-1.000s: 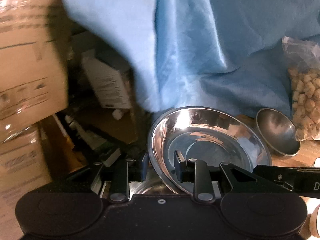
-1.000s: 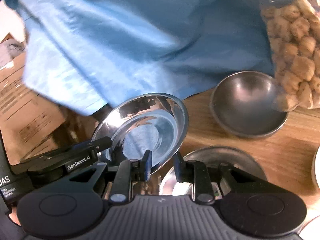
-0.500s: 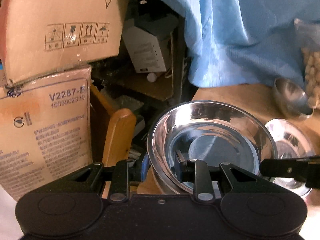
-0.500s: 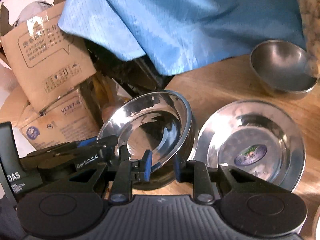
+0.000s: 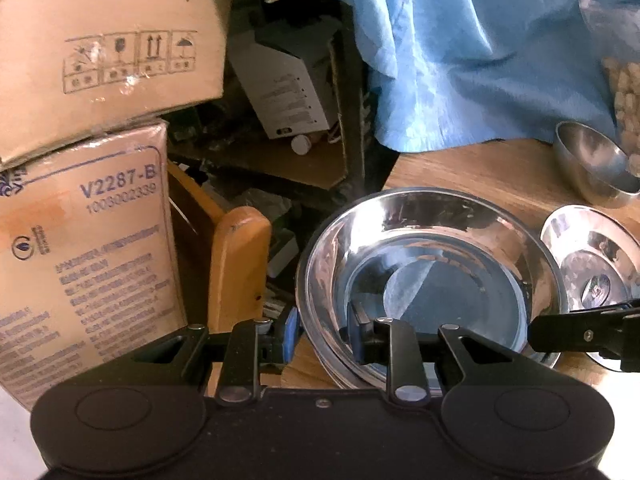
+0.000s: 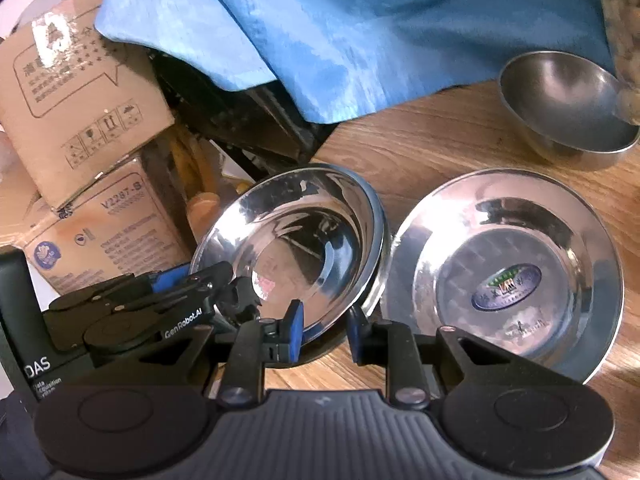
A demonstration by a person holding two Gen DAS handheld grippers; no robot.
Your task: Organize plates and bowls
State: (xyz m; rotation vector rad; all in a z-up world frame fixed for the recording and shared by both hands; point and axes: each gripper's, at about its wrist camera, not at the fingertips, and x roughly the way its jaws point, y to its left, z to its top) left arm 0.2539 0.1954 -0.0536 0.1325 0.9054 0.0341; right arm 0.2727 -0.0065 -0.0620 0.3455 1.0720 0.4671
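A shiny steel plate (image 5: 424, 264) sits on top of another dish near the table's left edge; it also shows in the right wrist view (image 6: 296, 252). My left gripper (image 5: 320, 334) is shut on its left rim, one finger inside. My right gripper (image 6: 324, 334) is shut on its near rim. A second steel plate with a blue sticker (image 6: 504, 272) lies flat to the right, also in the left wrist view (image 5: 596, 276). A small steel bowl (image 6: 568, 104) stands at the far right, also in the left wrist view (image 5: 592, 164).
A wooden table (image 6: 432, 136) carries the dishes. A blue cloth (image 6: 360, 28) hangs over the back. Cardboard boxes (image 5: 80, 208) and a wooden chair back (image 5: 236, 264) stand off the left edge. A bag of snacks (image 5: 624, 80) leans at the far right.
Both grippers have carried the held plate back from the blue cloth and down; it now rests on the dish at the table's left edge, beside the stickered plate.
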